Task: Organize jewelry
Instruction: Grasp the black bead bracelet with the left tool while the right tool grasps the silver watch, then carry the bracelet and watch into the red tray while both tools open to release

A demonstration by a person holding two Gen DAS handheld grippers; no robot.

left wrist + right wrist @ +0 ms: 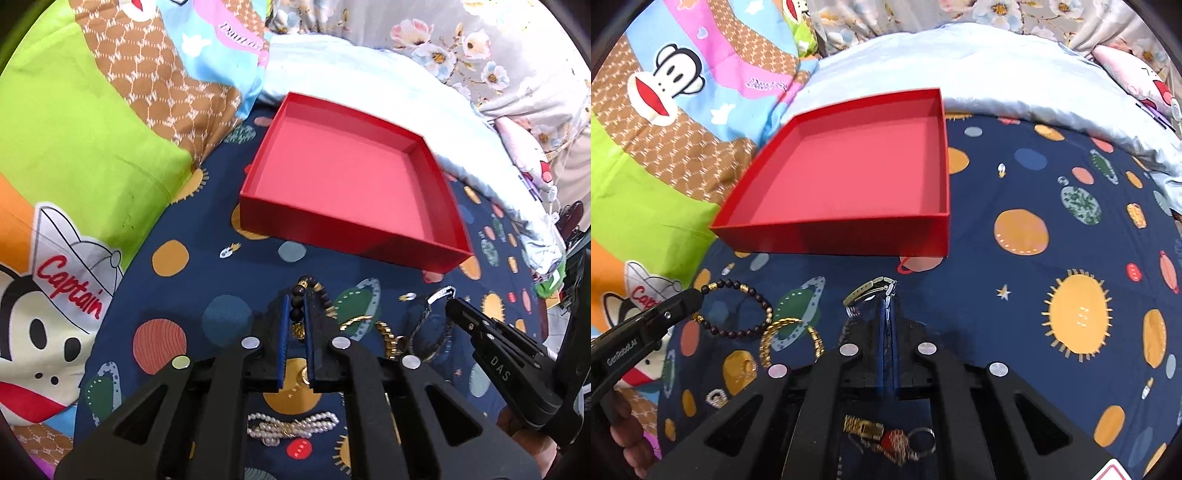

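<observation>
An empty red box (343, 173) lies on the space-print bedsheet; it also shows in the right wrist view (849, 177). My left gripper (298, 301) is shut on a dark bead bracelet (297, 295), which shows as a full loop in the right wrist view (738, 314). My right gripper (888, 295) is shut on a silver metal watch band (868, 290); the band also shows in the left wrist view (434, 301). A gold chain bracelet (790, 332) lies between the two grippers.
A pearl necklace (291, 424) lies under the left gripper. A gold clasp and key ring (894, 437) lie under the right gripper. A small silver charm (716, 398) lies on the sheet. Cartoon pillows (74, 147) sit at the left, a pale blue blanket (369, 88) behind the box.
</observation>
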